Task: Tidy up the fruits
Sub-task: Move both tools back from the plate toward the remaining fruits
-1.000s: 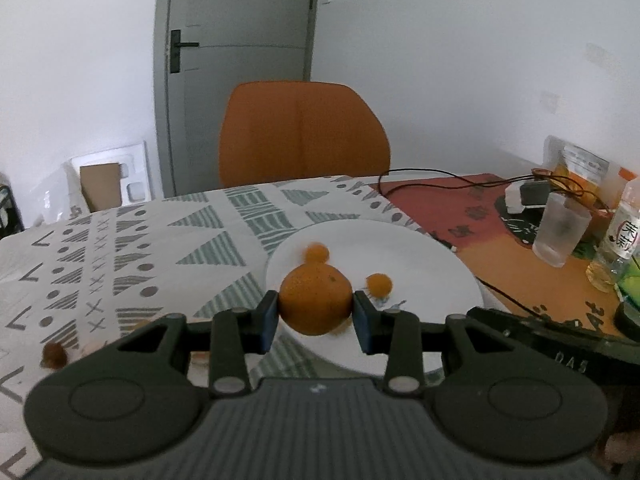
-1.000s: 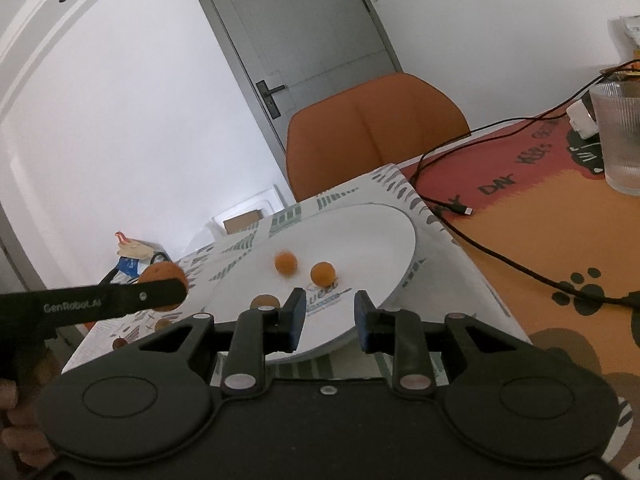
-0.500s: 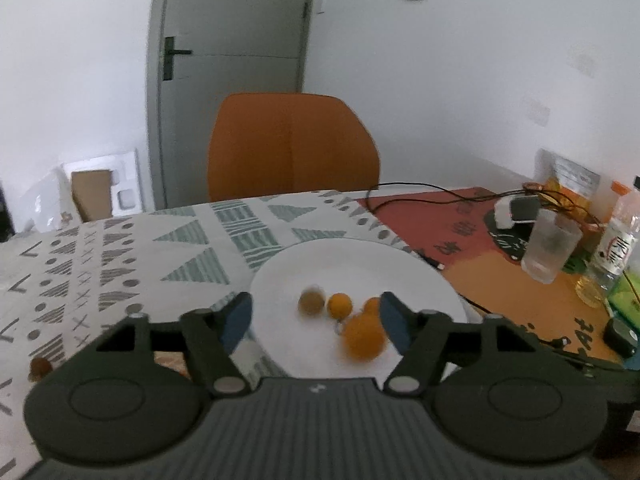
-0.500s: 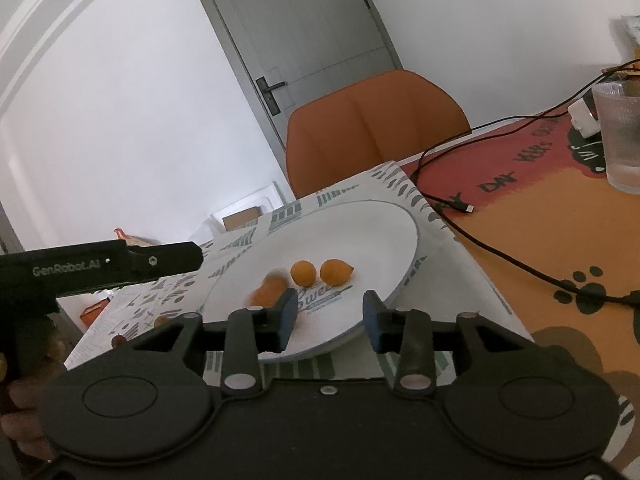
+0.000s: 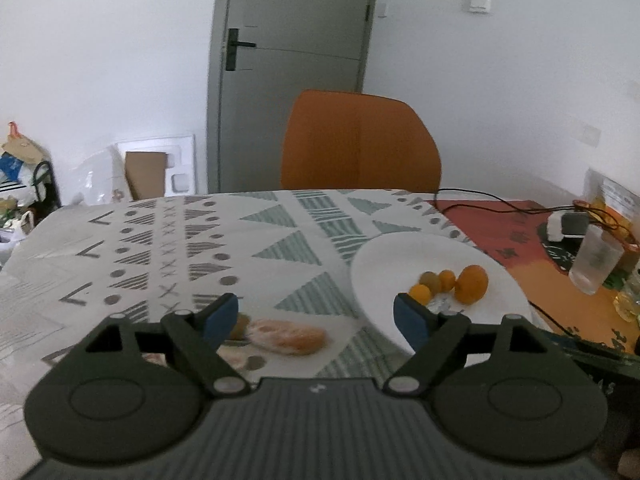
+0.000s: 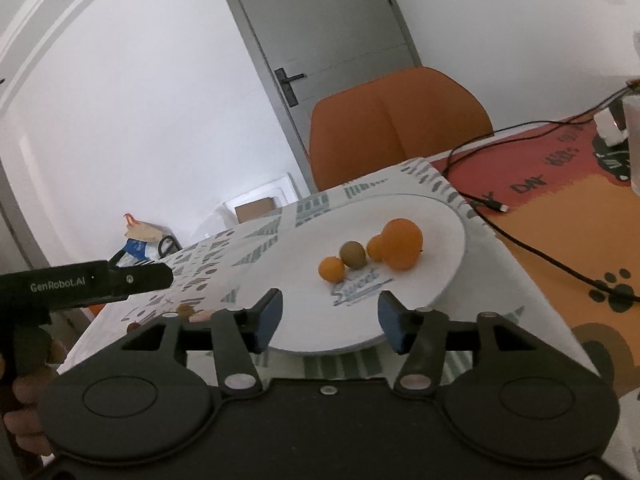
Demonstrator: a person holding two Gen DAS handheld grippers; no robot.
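A white plate [image 5: 400, 256] [image 6: 420, 216] on the patterned cloth holds a large orange [image 5: 473, 284] [image 6: 401, 244], two small orange fruits [image 5: 420, 292] [image 6: 331, 269] and a brownish kiwi-like fruit [image 5: 430, 279] [image 6: 353, 254]. My left gripper [image 5: 316, 318] hovers over the cloth left of the plate, its jaws opening wide with nothing between them. A blurred pale orange fruit [image 5: 288, 336] lies on the cloth just below it. My right gripper [image 6: 331, 322] sits at the plate's near rim, jaws opening and holding nothing. The left gripper's body [image 6: 92, 284] shows at the left of the right wrist view.
An orange chair [image 5: 360, 140] stands behind the table. A black cable [image 6: 532, 240] crosses the orange mat [image 6: 560, 216] on the right, near a glass [image 5: 594, 264]. Small fruits [image 6: 185, 310] lie on the cloth at the left. A hand [image 6: 24, 392] holds the left gripper.
The left gripper let go of the large orange, which now rests on the plate, and swung left over the cloth. Both grippers' jaws have widened.
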